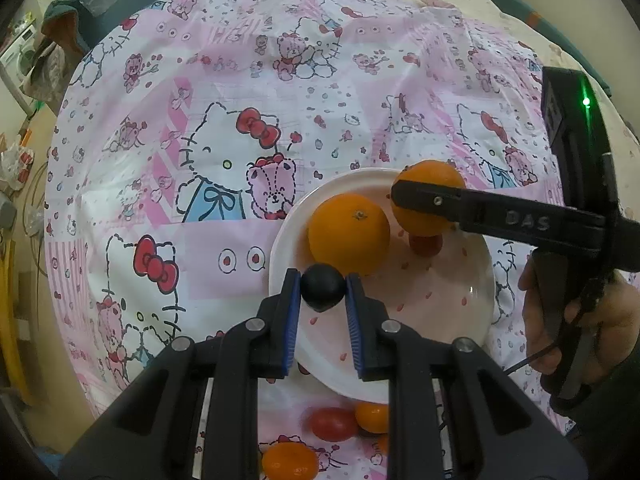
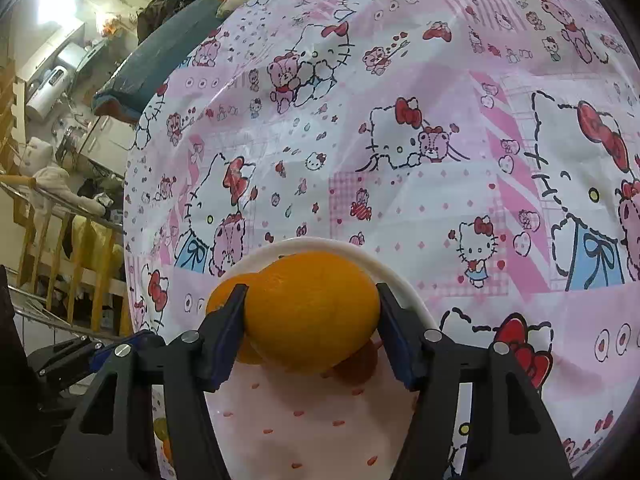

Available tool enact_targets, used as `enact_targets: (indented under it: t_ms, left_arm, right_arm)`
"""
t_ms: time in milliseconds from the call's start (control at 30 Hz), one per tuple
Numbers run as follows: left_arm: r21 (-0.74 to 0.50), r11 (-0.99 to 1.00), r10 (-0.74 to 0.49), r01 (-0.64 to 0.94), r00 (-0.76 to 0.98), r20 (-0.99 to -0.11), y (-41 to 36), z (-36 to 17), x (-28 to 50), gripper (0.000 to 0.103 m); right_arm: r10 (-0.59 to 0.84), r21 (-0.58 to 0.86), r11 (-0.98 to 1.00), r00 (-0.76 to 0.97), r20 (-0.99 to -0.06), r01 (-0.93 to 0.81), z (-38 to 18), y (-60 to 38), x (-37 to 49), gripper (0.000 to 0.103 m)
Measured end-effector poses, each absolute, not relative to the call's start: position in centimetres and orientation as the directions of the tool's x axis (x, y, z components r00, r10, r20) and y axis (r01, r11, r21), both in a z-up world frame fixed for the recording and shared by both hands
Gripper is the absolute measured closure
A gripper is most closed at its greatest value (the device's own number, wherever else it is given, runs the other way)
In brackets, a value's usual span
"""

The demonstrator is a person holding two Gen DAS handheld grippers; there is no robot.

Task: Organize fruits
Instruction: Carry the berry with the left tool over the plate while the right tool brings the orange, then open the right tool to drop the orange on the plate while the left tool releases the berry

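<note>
A white plate (image 1: 440, 344) with red specks lies on the Hello Kitty cloth. My left gripper (image 1: 323, 292) is shut on a small dark round fruit (image 1: 323, 286) at the plate's near left rim. An orange (image 1: 349, 234) rests on the plate behind it. My right gripper (image 2: 312, 320) is shut on a second orange (image 2: 312, 312), held just above the plate (image 2: 304, 432); it shows in the left wrist view (image 1: 428, 200) too. A small red fruit (image 1: 426, 245) lies under that orange. The first orange (image 2: 224, 300) peeks out at its left.
Below the plate on the cloth lie a red cherry tomato (image 1: 334, 424) and small orange fruits (image 1: 372, 418), (image 1: 290, 462). The cloth (image 1: 200, 140) spreads wide to the left and back. Pillows and room clutter lie beyond its far edge.
</note>
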State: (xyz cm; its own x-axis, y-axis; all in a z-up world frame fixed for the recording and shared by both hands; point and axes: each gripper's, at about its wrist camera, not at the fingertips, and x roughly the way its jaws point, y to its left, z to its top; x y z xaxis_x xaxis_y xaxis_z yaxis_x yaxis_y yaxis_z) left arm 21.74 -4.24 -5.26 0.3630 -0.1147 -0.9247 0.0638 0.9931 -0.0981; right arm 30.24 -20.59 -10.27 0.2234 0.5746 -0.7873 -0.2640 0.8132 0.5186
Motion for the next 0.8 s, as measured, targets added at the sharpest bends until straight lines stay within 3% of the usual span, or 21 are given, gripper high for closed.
enact_targets:
  t_ms: [67, 133, 367, 800]
  left_arm:
    - [-0.095, 0.993, -0.112, 0.065, 0.361, -0.926, -4.3, -5.4, 21.6, 0.084]
    - [-0.092, 0.994, -0.109, 0.063, 0.359, -0.927, -4.3, -5.6, 21.6, 0.084]
    - [-0.109, 0.993, -0.12, 0.053, 0.346, -0.931, -4.7, -6.4, 21.4, 0.084]
    - [-0.125, 0.983, -0.162, 0.134, 0.316, -0.935, -8.0, -8.3, 20.6, 0.084]
  right_arm:
    - [0.587, 0.529, 0.805, 0.241, -0.773, -0.268, -9.8, -20.9, 30.1, 0.017]
    - [0.59, 0.525, 0.805, 0.271, -0.761, -0.277, -9.0, -21.2, 29.9, 0.01]
    - [0.594, 0.549, 0.804, 0.308, -0.743, -0.226, -6.6, -23.4, 28.8, 0.011]
    - [0.466, 0.476, 0.877, 0.346, -0.814, -0.064, -4.8, -30.2, 21.8, 0.008]
